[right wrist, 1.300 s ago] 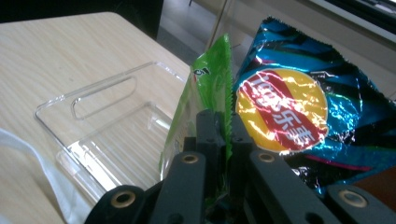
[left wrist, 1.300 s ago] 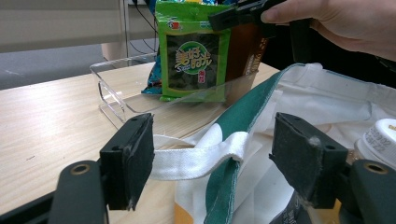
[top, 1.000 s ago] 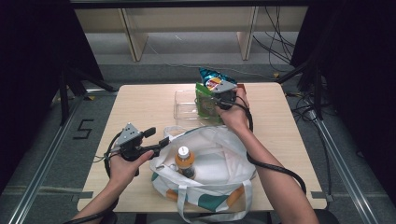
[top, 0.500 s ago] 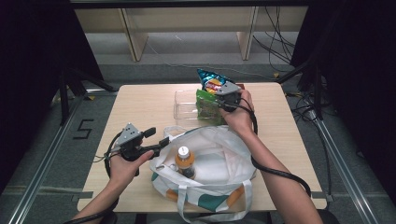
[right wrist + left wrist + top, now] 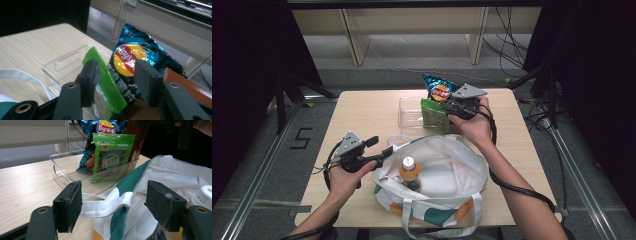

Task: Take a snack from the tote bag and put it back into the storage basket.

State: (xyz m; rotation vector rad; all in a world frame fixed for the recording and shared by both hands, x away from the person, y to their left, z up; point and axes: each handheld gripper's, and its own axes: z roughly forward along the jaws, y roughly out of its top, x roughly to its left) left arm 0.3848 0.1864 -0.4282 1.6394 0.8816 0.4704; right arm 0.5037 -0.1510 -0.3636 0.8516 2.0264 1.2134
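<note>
Two snack packs (image 5: pixel 436 105) stand in our clear tray (image 5: pixel 408 111) on the pale wooden table (image 5: pixel 367 115); right gripper (image 5: pixel 116 82), jaws just opening, grasps nothing; left gripper (image 5: pixel 113 206) gapes around the bag's strap (image 5: pixel 105 206).

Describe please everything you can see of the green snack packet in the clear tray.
The green snack packet is a flat, glossy foil pouch with a dark round label and a serrated top edge. It stands upright in the clear plastic tray, leaning on the blue chip bag behind it. The right gripper has just been opening; its jaws flank the packet's top edge without pressing.
</note>
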